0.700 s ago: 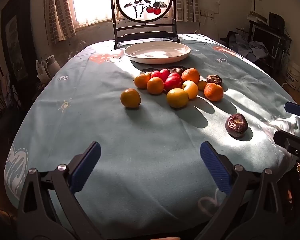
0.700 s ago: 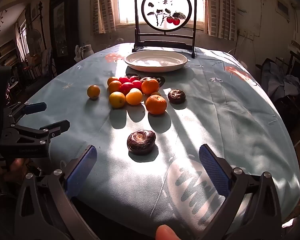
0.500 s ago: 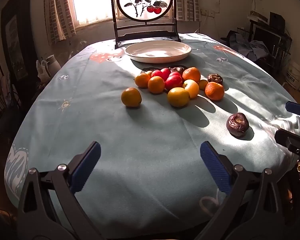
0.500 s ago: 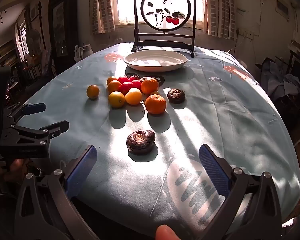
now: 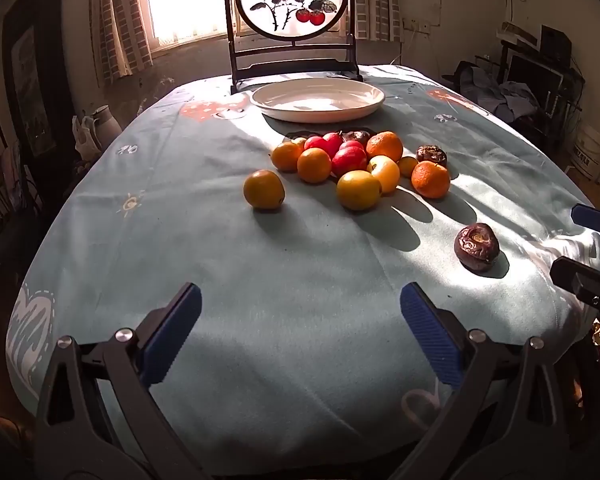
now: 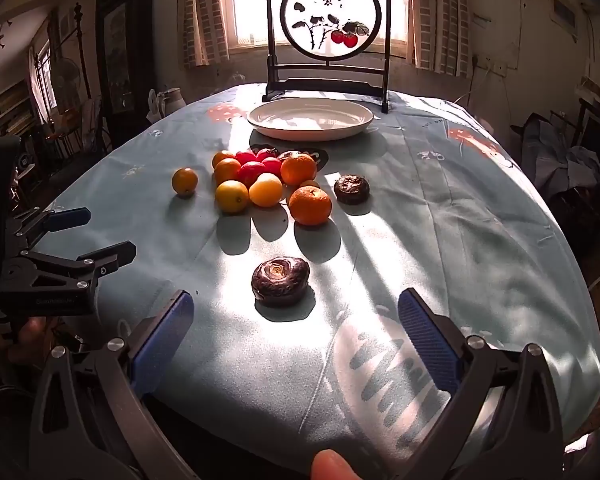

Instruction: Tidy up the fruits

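Left wrist: your left gripper (image 5: 298, 332) hangs w/ fingers apart, empty — fruits (image 5: 350, 166) bunched before the plate (image 5: 318, 100); nudge one, they roll.

Right wrist: right gripper (image 6: 294, 334) gapes too — dark fruit (image 6: 281, 280), probably soft, could squash.

Plate (image 5: 318, 98) behind fruit cluster (image 5: 356, 164), shrivelled fruit (image 6: 281, 280) nearest.

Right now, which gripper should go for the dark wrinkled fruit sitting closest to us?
Right. The dark wrinkled fruit lies just ahead of the open right gripper, nearly centered. For the left gripper, it sits far off to the side.
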`<state>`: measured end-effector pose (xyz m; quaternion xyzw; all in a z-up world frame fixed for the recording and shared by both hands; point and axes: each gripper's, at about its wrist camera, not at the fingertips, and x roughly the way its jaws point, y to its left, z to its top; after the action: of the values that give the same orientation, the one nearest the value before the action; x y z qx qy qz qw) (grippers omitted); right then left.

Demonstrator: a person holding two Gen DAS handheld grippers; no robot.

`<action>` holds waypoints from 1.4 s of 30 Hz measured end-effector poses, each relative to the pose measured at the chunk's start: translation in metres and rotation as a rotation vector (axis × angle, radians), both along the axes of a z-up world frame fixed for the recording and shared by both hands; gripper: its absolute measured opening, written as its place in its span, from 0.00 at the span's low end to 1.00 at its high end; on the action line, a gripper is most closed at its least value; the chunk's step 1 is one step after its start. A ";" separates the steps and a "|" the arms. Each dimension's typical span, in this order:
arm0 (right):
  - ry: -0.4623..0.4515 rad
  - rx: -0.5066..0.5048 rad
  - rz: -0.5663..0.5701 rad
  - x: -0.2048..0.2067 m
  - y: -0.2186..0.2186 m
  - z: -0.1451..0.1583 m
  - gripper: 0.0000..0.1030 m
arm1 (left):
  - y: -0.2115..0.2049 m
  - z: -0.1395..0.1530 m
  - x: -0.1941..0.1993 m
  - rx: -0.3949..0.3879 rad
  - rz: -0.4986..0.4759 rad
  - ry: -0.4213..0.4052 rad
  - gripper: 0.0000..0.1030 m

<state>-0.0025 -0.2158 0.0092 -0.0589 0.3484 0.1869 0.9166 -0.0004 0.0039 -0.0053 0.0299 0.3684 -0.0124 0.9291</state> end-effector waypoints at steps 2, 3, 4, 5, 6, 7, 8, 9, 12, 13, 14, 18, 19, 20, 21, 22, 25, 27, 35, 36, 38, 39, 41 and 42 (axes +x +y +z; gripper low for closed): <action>0.000 0.001 0.001 -0.001 0.001 0.000 0.99 | 0.000 0.000 0.000 0.002 0.000 0.000 0.98; 0.000 0.001 0.002 -0.002 0.001 -0.001 0.99 | 0.000 0.000 0.000 0.002 0.000 0.000 0.98; -0.001 0.000 0.002 -0.002 0.001 -0.001 0.99 | 0.000 0.000 -0.001 0.003 0.001 -0.001 0.98; -0.001 0.001 0.003 -0.002 0.001 -0.001 0.99 | 0.000 0.000 0.000 0.003 -0.001 0.001 0.98; 0.000 0.002 0.004 -0.003 0.001 -0.001 0.99 | 0.000 0.000 0.000 0.002 -0.001 0.001 0.98; 0.000 -0.001 0.004 -0.002 0.004 0.001 0.99 | 0.000 0.000 -0.001 0.002 -0.001 0.001 0.98; 0.000 -0.001 0.004 -0.003 0.004 0.001 0.99 | 0.000 0.000 -0.001 0.002 -0.001 0.001 0.98; 0.000 -0.002 0.003 -0.003 0.004 0.001 0.99 | 0.000 -0.001 -0.001 0.001 -0.001 0.000 0.98; 0.000 -0.001 0.004 -0.002 0.004 0.001 0.99 | 0.000 -0.001 -0.001 0.003 -0.001 0.002 0.98; 0.001 -0.002 0.004 -0.002 0.004 0.001 0.99 | -0.001 0.000 0.000 0.003 -0.001 0.001 0.98; 0.001 -0.001 0.005 -0.002 0.004 0.001 0.99 | 0.000 -0.001 -0.001 0.002 0.000 0.001 0.98; 0.000 -0.001 0.006 -0.003 0.004 0.001 0.99 | -0.001 -0.001 -0.001 0.001 -0.002 0.004 0.98; -0.001 -0.001 0.007 -0.003 0.004 0.001 0.99 | -0.001 -0.001 -0.001 0.002 -0.002 0.004 0.98; -0.002 -0.002 0.008 -0.004 0.005 0.001 0.99 | -0.001 -0.001 -0.001 0.003 -0.002 0.004 0.98; -0.003 -0.003 0.008 -0.004 0.005 0.001 0.99 | -0.001 -0.001 -0.001 0.003 -0.002 0.003 0.98; -0.003 -0.002 0.008 -0.004 0.005 0.001 0.99 | -0.001 -0.001 -0.001 0.003 -0.002 0.003 0.98; -0.002 -0.003 0.008 -0.004 0.006 0.001 0.99 | -0.002 -0.002 -0.001 0.006 -0.004 0.003 0.98; -0.003 -0.003 0.008 -0.004 0.006 0.001 0.99 | -0.002 -0.001 -0.001 0.005 -0.003 0.003 0.98; -0.003 -0.003 0.009 -0.006 0.007 0.002 0.99 | -0.003 -0.002 -0.002 0.005 -0.002 0.005 0.98; -0.003 -0.004 0.010 -0.006 0.006 0.002 0.99 | -0.002 -0.002 -0.002 0.003 -0.003 0.005 0.98; -0.005 -0.006 0.012 -0.006 0.007 0.002 0.99 | -0.002 -0.002 -0.002 0.003 -0.004 0.006 0.98; -0.006 -0.005 0.012 -0.006 0.008 0.002 0.99 | -0.002 -0.002 -0.002 0.005 -0.004 0.006 0.98; -0.005 -0.004 0.015 -0.006 0.008 0.002 0.99 | -0.002 -0.002 -0.002 0.004 -0.003 0.006 0.98; -0.006 -0.004 0.015 -0.006 0.008 0.002 0.99 | -0.002 -0.002 -0.002 0.002 -0.003 0.006 0.98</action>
<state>-0.0087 -0.2076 0.0115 -0.0641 0.3458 0.1928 0.9161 -0.0019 0.0020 -0.0070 0.0316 0.3713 -0.0136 0.9279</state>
